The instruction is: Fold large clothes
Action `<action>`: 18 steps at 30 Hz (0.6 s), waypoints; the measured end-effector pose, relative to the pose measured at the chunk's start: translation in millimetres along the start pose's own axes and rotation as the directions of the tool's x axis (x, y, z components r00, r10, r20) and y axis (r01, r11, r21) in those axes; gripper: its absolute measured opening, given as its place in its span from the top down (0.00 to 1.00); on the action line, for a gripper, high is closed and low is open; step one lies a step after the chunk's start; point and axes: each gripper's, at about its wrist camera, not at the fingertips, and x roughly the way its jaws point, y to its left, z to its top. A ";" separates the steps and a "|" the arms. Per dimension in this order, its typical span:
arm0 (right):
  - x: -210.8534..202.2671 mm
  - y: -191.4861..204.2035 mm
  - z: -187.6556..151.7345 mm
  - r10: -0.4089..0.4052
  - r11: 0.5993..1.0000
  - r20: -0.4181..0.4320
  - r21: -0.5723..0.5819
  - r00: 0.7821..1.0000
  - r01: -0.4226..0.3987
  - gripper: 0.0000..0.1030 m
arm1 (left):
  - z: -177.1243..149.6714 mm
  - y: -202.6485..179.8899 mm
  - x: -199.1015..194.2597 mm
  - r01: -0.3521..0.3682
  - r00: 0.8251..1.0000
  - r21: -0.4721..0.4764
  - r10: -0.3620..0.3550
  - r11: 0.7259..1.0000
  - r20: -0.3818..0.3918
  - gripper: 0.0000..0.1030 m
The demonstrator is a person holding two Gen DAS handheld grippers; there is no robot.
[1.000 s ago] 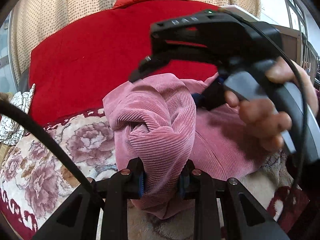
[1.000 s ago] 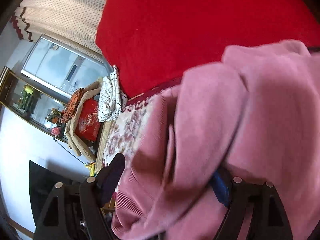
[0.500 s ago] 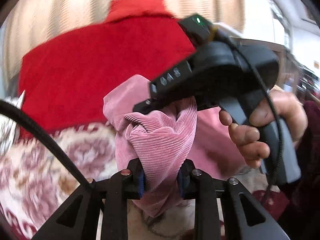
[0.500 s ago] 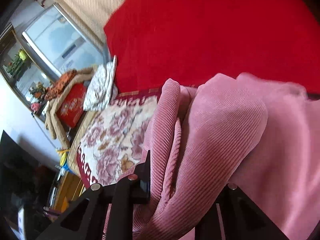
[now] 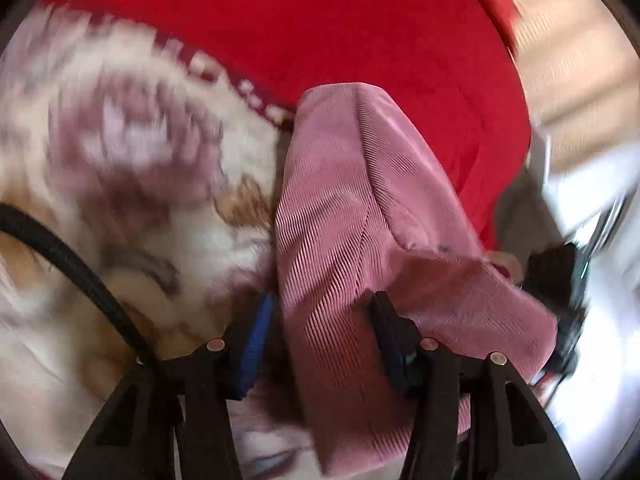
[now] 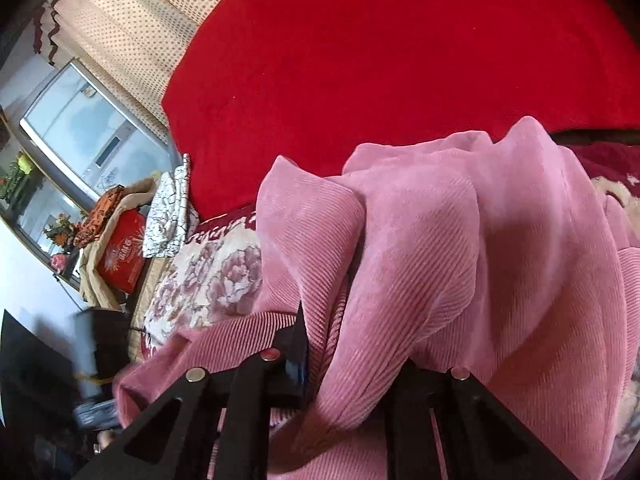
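Note:
A large pink corduroy garment (image 6: 460,248) lies bunched over a floral blanket and a red cover. In the left wrist view a taut fold of the same garment (image 5: 352,208) runs between the fingers of my left gripper (image 5: 320,340), which is shut on it; the view is blurred by motion. In the right wrist view my right gripper (image 6: 352,364) is shut on a thick fold of the garment, which spills over both fingers. The other gripper shows as a dark blur at the right edge of the left wrist view (image 5: 560,280).
A red cover (image 6: 380,60) spreads behind the garment. A floral blanket (image 6: 208,276) lies under it at the left. A patterned cloth (image 6: 172,208), a red box (image 6: 122,256) and a window (image 6: 80,136) sit at the far left. Dotted curtains (image 6: 132,12) hang behind.
My left gripper has swung and rolled sharply, pulling its fold of the garment taut; its view is now blurred. The right gripper has drawn away from it to the right, still holding cloth.

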 end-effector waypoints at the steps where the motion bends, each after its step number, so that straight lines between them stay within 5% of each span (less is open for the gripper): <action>1: -0.3 0.4 -0.6 -0.004 1.000 0.005 -0.002 1.000 0.004 0.85 | -2.8 -6.7 1.3 0.004 1.000 0.014 -0.004 1.000 0.006 0.53; 6: -28.8 18.2 -3.8 0.043 0.999 0.118 -0.036 0.992 -0.039 0.86 | -18.7 -63.7 -3.0 0.071 0.996 0.225 -0.083 0.972 0.044 0.52; 10: -100.7 36.1 -1.7 0.086 0.995 0.307 -0.078 0.948 -0.065 0.87 | -30.4 -104.7 1.2 0.210 0.973 0.289 -0.227 0.934 0.026 0.52; 13: -140.5 25.2 -8.2 0.041 0.998 0.398 -0.063 0.916 -0.017 0.87 | -45.4 -143.1 19.2 0.197 0.976 0.387 -0.217 0.901 0.008 0.51; 15: -154.5 -3.3 -15.7 -0.048 0.999 0.423 0.007 0.905 0.050 0.88 | -49.2 -157.0 47.4 0.145 0.989 0.410 -0.143 0.900 -0.035 0.47; 18: -139.7 -72.9 -21.0 -0.207 0.971 0.304 0.180 0.930 0.158 0.88 | -56.6 -176.4 76.6 0.021 1.000 0.500 -0.025 0.866 0.001 0.34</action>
